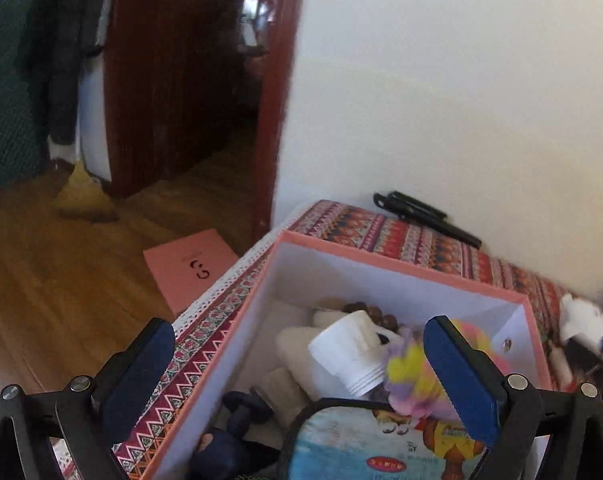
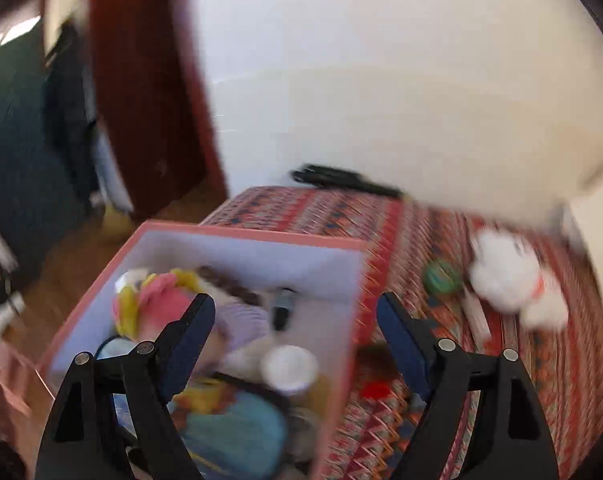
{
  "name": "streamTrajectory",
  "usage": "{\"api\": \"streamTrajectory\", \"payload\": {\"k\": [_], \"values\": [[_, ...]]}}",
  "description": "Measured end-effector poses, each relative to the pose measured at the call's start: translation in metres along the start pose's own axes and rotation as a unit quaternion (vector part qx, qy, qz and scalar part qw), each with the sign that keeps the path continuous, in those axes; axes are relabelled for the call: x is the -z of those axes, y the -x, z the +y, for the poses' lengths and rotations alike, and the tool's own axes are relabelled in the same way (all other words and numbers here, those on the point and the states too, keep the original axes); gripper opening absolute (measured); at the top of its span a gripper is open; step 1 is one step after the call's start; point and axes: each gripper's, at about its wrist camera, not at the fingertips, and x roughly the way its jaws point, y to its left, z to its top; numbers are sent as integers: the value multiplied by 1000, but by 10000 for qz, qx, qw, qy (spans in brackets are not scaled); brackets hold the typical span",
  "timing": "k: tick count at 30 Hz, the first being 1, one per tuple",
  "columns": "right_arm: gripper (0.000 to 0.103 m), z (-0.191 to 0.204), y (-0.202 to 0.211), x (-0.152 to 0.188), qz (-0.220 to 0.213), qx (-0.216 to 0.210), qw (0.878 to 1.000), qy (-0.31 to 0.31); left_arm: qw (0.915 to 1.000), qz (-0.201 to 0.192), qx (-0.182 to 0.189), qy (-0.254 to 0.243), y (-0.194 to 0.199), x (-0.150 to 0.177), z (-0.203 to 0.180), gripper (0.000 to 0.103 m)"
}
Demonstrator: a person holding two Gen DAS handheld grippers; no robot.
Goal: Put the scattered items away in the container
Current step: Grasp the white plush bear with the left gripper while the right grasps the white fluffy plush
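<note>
Patterned table (image 2: 441, 216) by white wall carries pink box (image 1: 401, 268), already crowded. Both sets of jaws spread, empty, over box. Drop step looks done. White plush (image 2: 505, 276) and green ball (image 2: 441, 276) remain right of box; next calls for reaching right.

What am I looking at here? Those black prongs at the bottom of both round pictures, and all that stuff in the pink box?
Each picture comes from a camera mounted on a hand-held two-finger gripper, looking forward along its blue-padded fingers. One shows the left gripper, the other the right gripper. Both are open and hold nothing. Below them a pink box stands on a patterned cloth, already holding a white cup, a pastel plush toy and a blue pouch. Still outside on the cloth: a white plush toy, a green round item and a black object by the wall.
</note>
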Motion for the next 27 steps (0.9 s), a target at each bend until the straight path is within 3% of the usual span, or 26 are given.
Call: {"api": "streamTrajectory", "payload": {"k": [3,6,9,11,14,17,19,20,21,23,27], "values": [[85,-58,8,5,131,146,9986,-491,9999,55,91,-129,-4,1,-16,102],[85,-121,20,20,168,26,9933,-1143,9994,85,250,-207,-5,1,-37,102],[87,-190,28,40,176,-250,9807,-1931,9980,94,531,-315,-4,2,-68,102],[92,-242,29,58,151,-487,9655,-2554,9952,173,895,-369,-7,6,-96,102],[96,-315,28,89,9,-768,9254,-3711,9843,445,1660,-413,-15,18,-154,102],[98,-375,20,125,-211,-1449,8454,-5137,9693,832,2304,-229,-28,33,-213,102],[98,-401,5,141,-348,-2025,7931,-5734,9535,1151,2784,51,-42,42,-254,102],[99,-409,-2,145,-384,-2214,7738,-5923,9428,1343,3040,241,-56,45,-276,102],[99,-413,-9,146,-411,-2317,7627,-6024,9345,1511,3192,447,-73,46,-295,102],[99,-424,-23,142,-447,-2362,7548,-6103,9325,1863,2998,761,-109,45,-324,102],[99,-451,-53,122,-432,-2076,7617,-6123,9265,2404,2746,916,-186,42,-373,102]]}}
